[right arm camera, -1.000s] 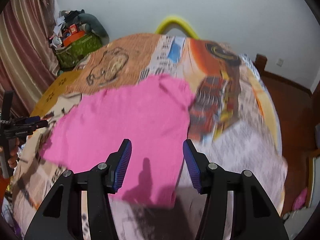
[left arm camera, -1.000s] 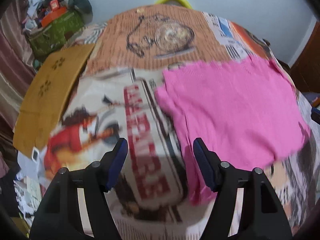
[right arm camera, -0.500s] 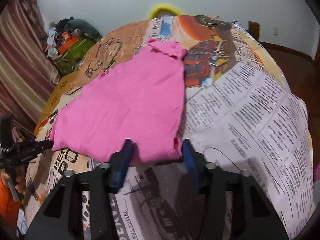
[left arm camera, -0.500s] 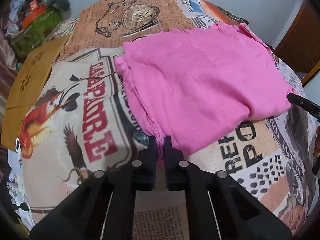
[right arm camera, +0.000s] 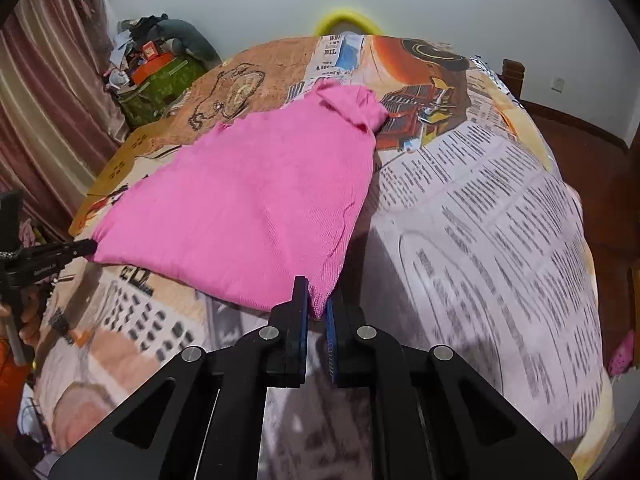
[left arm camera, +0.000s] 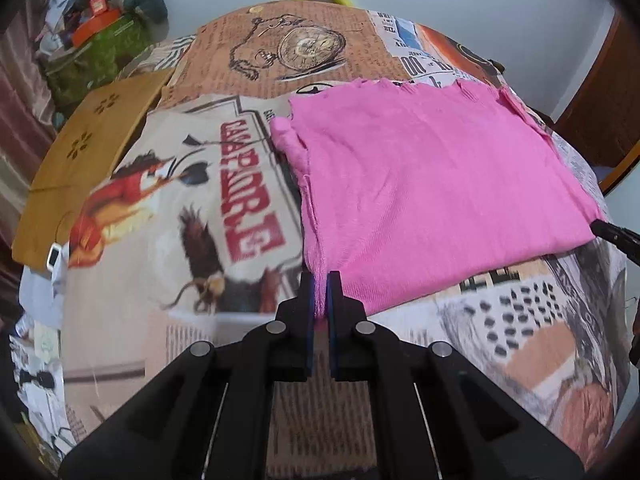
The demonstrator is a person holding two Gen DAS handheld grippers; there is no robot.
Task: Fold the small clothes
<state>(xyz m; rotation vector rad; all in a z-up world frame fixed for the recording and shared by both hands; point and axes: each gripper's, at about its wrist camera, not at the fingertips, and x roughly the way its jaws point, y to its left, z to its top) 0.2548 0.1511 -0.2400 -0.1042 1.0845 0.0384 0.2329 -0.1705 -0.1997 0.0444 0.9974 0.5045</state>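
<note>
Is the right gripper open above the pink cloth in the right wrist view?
No, the right gripper is shut on the near corner of the pink cloth, which lies on the printed bedspread.

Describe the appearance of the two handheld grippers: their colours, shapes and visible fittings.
Both the left gripper and the right gripper are matte black, with angular linkage arms joined by round silver pivot pins. Each finger carries a blue pad on its inner face. No cables or sleeves show.

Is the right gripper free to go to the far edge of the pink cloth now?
Probably not as it stands: the right gripper is shut on a near corner of the pink cloth. Nothing lies on the cloth to block the way, though.
</note>
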